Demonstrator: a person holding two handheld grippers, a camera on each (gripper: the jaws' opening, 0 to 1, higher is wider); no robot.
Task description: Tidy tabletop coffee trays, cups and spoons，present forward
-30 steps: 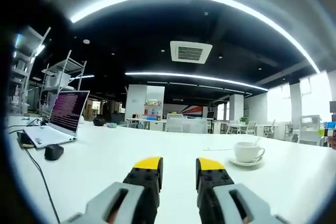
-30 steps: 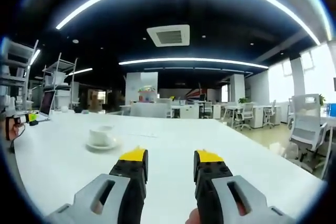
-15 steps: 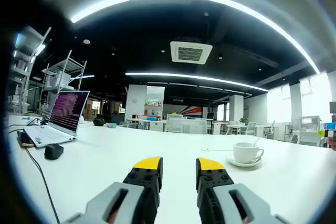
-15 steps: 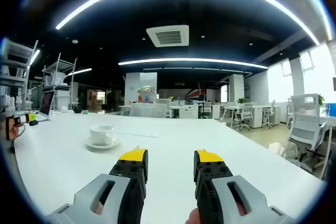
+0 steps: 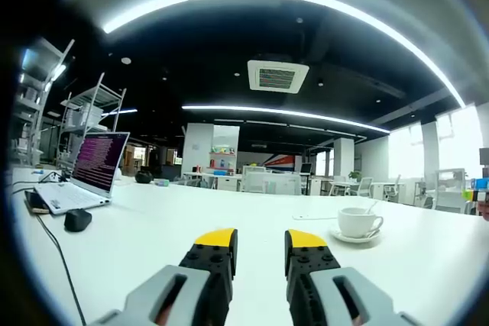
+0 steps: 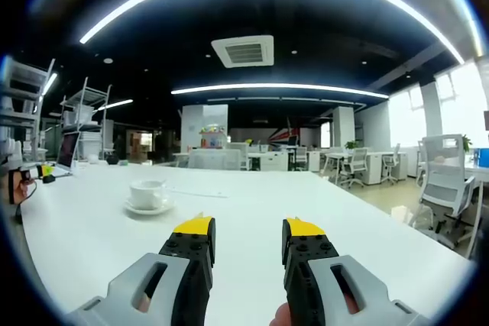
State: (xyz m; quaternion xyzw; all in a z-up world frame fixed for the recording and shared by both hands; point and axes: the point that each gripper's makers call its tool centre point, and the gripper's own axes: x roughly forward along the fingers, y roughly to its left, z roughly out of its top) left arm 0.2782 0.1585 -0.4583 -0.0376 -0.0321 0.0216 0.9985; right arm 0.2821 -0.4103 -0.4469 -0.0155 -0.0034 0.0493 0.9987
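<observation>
We hold the left gripper (image 5: 260, 240) low over the long white table (image 5: 153, 234), its yellow-tipped jaws parted with a clear gap and nothing between them. The white ceramic coffee cup (image 5: 359, 221) sits on its white saucer (image 5: 359, 238) ahead to the right, a thin spoon handle (image 5: 372, 206) sticking up from it. An open laptop (image 5: 88, 173) and a black mouse (image 5: 77, 221) lie far left.

Our right gripper (image 6: 248, 234) is likewise parted and empty; there the cup (image 6: 147, 193) stands ahead to the left.

Compared with half a second ago, almost nothing differs: cup, saucer and both grippers sit as before.
</observation>
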